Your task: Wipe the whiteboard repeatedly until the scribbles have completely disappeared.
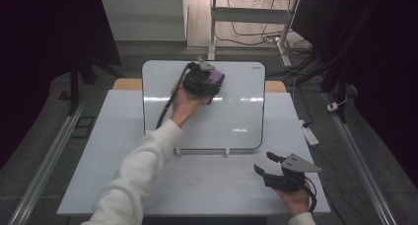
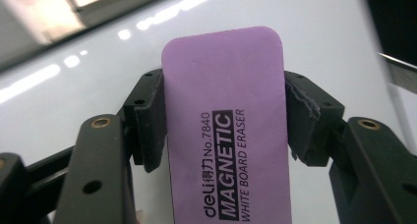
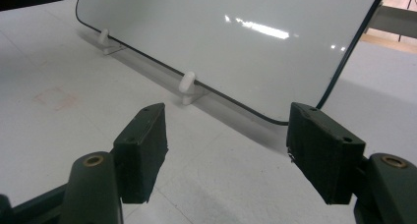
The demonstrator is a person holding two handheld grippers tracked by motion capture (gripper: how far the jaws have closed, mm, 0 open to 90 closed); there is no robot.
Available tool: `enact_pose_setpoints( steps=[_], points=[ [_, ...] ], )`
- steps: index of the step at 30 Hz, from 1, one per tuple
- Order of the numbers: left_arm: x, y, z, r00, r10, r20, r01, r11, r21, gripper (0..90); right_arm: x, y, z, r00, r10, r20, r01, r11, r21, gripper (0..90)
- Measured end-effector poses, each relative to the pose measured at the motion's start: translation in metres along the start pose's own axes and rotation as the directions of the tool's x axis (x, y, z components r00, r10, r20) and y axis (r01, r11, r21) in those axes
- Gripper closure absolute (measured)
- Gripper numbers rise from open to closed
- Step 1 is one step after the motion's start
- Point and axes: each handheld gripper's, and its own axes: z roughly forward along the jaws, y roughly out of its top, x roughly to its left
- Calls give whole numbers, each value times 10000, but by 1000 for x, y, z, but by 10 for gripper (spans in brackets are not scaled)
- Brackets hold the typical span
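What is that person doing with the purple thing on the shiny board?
A person holds the left hand-held gripper up near the top of the whiteboard, with a purple whiteboard eraser clamped between its pads, as if for wiping. The right hand-held gripper waits on the table with its jaws open and empty.

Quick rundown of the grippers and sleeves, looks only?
Both hand-held grippers are black with two jaws: left, right. Block-shaped dark pads sit on arms with brass-coloured rivets. The right carries a grey three-cornered plate. A black cable trails from the left. The person wears white sleeves.
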Motion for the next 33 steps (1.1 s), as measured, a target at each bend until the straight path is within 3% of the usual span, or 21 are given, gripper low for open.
enact_pose_setpoints(
  steps=[4,6,7,9,13,18,22,27,33],
  points=[
    [-17,6,9,9990,442,-26,-442,9990,102,394,-2,0,-3,10000,58,54,-57,9999,-83,312],
    [-11,5,5,9996,262,126,-263,9996,101,395,-2,-2,-4,10000,61,64,-60,10000,-62,312],
    [-6,4,1,9996,267,-40,-267,9996,112,395,-3,-2,-4,9999,71,72,-71,9999,-77,311],
    [8,-1,-9,9986,217,-492,-212,9997,110,395,-3,-2,-5,9999,97,98,-97,9999,-66,312],
    [49,-19,-38,9933,-446,-1068,448,9990,-4,395,-2,-2,-5,9999,88,93,-87,9999,-96,312],
    [93,-47,-69,9765,-1138,-1830,1137,9935,-114,395,-2,-1,-3,9999,44,141,-43,10000,-31,311],
    [113,-64,-85,9669,-1593,-1996,1585,9872,-200,396,-1,-1,-2,9999,60,147,-60,10000,-12,311],
    [113,-68,-87,9646,-1612,-2086,1605,9868,-204,395,-1,0,0,9999,27,131,-26,10000,-19,311],
    [100,-68,-86,9769,-1470,-1554,1444,9891,-275,395,-1,1,0,10000,10,89,-10,10000,-35,312]
  ],
)
